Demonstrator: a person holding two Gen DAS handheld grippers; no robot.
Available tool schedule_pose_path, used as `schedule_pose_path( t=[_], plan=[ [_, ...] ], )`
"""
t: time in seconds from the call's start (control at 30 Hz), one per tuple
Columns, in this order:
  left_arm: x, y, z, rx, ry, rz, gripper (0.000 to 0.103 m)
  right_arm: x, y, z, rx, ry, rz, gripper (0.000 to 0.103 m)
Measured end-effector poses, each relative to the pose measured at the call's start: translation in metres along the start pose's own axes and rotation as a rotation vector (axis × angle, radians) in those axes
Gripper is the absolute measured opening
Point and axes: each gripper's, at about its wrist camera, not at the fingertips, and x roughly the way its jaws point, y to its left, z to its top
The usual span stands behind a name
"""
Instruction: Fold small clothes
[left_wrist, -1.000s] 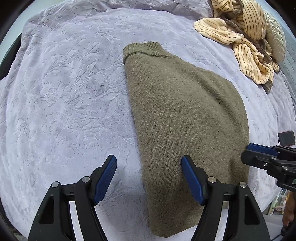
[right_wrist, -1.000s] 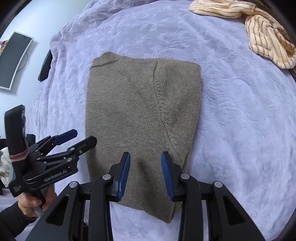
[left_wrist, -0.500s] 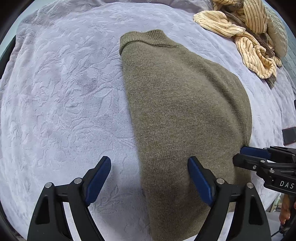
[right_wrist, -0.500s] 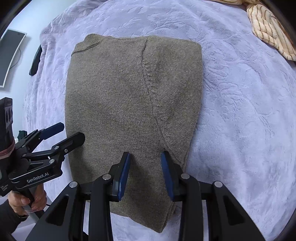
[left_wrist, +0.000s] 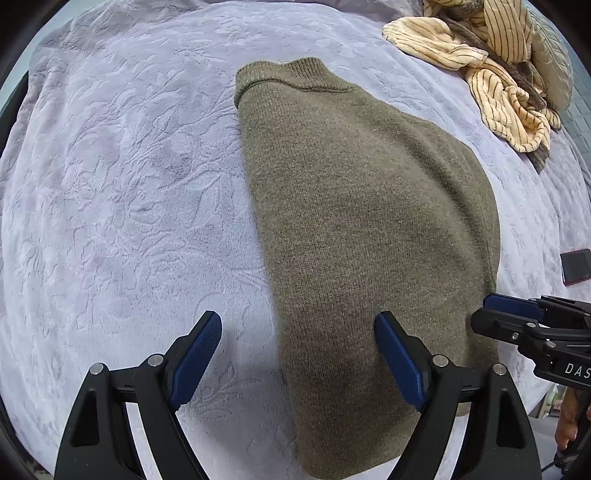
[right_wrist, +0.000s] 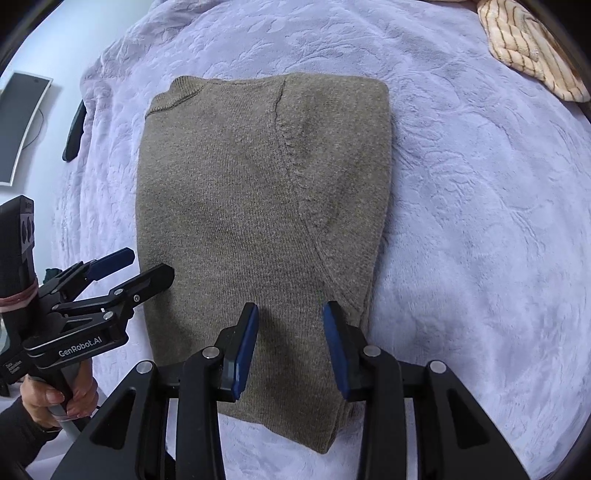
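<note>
An olive-brown knit sweater (left_wrist: 351, 203) (right_wrist: 258, 203) lies folded into a long rectangle on the lavender bedspread (left_wrist: 129, 184), collar at the far end. My left gripper (left_wrist: 295, 321) (right_wrist: 147, 263) points straight down over the sweater's near left edge. Its jaws stand wide open, one pad over the bedspread and one over the knit, with nothing pinched. My right gripper (right_wrist: 291, 310) (left_wrist: 484, 312) hovers over the near right part of the sweater, beside the sleeve seam. Its pads stand a narrow gap apart with only flat fabric below them.
A cream striped garment (left_wrist: 498, 74) (right_wrist: 528, 44) is heaped at the far right of the bed. A dark phone-like object (left_wrist: 576, 266) lies near the right edge. A monitor (right_wrist: 22, 122) stands beyond the left edge. A person's hand (right_wrist: 62, 391) holds the left gripper's handle.
The left jaws have widened. Both grippers have come a little closer to the sweater, which now fills more of each view. The sweater itself lies as before.
</note>
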Motion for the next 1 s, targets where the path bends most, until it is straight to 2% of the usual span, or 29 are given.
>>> schedule_pose_path(
  t=[0.17, 0.4, 0.5, 0.67, 0.83, 0.9, 1.0],
  plan=[
    [-0.004, 0.002, -0.003, 0.005, 0.001, 0.004, 0.086, -0.007, -0.003, -0.008, 0.017, -0.009, 0.005, 0.049],
    [-0.009, 0.005, -0.005, 0.01, -0.008, -0.002, 0.086, -0.016, -0.02, -0.022, 0.059, -0.028, -0.03, 0.052],
    [-0.012, 0.018, -0.005, -0.012, 0.0, -0.046, 0.086, -0.022, -0.035, -0.028, 0.102, -0.034, -0.011, 0.06],
    [-0.017, 0.036, -0.001, -0.018, -0.005, -0.065, 0.086, -0.022, -0.058, -0.041, 0.125, -0.027, 0.046, 0.063],
    [-0.022, 0.056, 0.008, -0.066, -0.017, -0.185, 0.086, -0.021, -0.076, -0.052, 0.177, -0.041, 0.202, 0.065],
    [-0.019, 0.06, 0.012, -0.071, -0.011, -0.247, 0.086, -0.018, -0.08, -0.055, 0.186, -0.04, 0.267, 0.075],
    [-0.01, 0.058, 0.018, -0.068, -0.002, -0.28, 0.086, -0.006, -0.085, -0.06, 0.203, -0.016, 0.37, 0.076]
  ],
)
